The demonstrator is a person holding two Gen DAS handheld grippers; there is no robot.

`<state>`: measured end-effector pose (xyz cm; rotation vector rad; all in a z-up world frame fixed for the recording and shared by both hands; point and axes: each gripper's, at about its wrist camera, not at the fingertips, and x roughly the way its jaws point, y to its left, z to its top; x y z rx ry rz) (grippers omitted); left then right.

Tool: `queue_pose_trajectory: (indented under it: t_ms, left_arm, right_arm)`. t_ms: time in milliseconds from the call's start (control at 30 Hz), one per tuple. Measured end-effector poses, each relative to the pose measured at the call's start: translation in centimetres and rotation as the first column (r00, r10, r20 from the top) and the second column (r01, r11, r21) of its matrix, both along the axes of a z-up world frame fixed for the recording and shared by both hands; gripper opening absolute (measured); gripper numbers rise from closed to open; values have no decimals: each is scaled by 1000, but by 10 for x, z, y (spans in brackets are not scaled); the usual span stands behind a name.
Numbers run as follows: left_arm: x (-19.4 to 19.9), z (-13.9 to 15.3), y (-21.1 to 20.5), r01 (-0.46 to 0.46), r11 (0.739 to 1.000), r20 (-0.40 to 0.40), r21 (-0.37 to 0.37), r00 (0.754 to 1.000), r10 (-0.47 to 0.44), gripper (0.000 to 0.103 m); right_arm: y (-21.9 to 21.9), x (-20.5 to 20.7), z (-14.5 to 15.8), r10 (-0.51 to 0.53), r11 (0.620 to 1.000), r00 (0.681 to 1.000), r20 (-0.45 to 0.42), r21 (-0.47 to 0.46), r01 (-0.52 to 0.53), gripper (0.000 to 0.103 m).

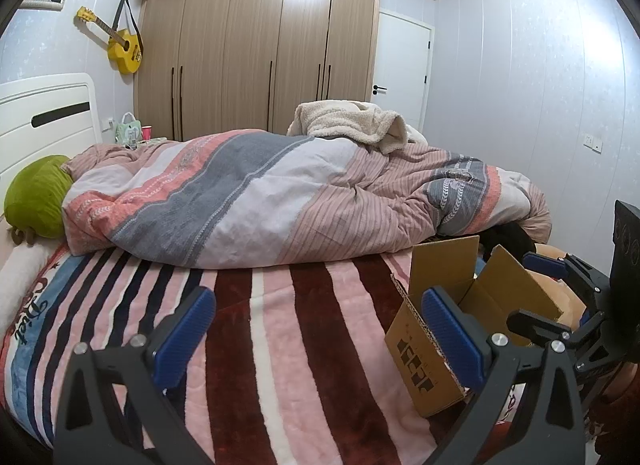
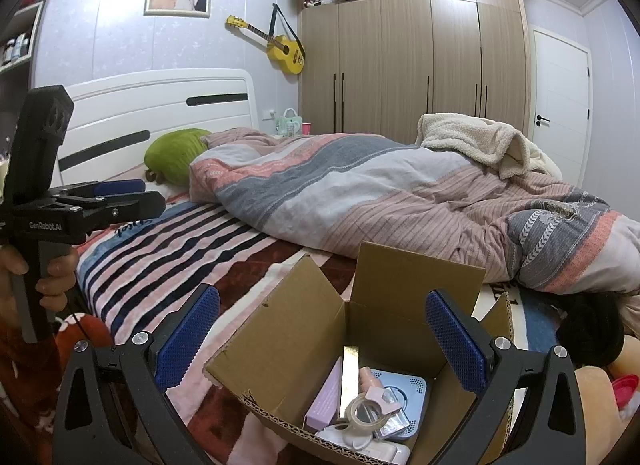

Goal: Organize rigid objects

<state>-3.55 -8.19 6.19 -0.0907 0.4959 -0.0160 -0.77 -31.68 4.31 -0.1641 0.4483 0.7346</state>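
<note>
In the right wrist view, a hand (image 2: 48, 269) at the far left grips the handle of the left gripper (image 2: 132, 195), which is held over the striped blanket (image 2: 168, 241); its 2 fingers appear to lie close together from this side angle, while its own camera shows them spread wide with nothing between. The left gripper (image 1: 320, 329) there hovers above the blanket (image 1: 280, 325), with the cardboard box (image 1: 432, 349) just to its right. Further right, the box (image 2: 288, 329) sits open on the bed, flaps up. Inside lie a lilac carton (image 2: 326, 397), a roll of clear tape (image 2: 366, 413), a pale blue device (image 2: 406, 389) and some white items, hard to identify. The right gripper (image 2: 322, 335) hangs over the box, fingers apart and empty. Behind, a rumpled quilt (image 2: 380, 189) covers the bed.
</note>
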Motion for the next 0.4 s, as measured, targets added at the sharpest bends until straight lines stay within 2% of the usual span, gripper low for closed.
queue_pose_trajectory:
  t_ms: [400]
  left_arm:
    - [0,-3,-1,2,1000,-3,-3,1000,-2,103]
  right_arm:
    - [-1,1,0,1,1000,1000,-2,2,-1,103]
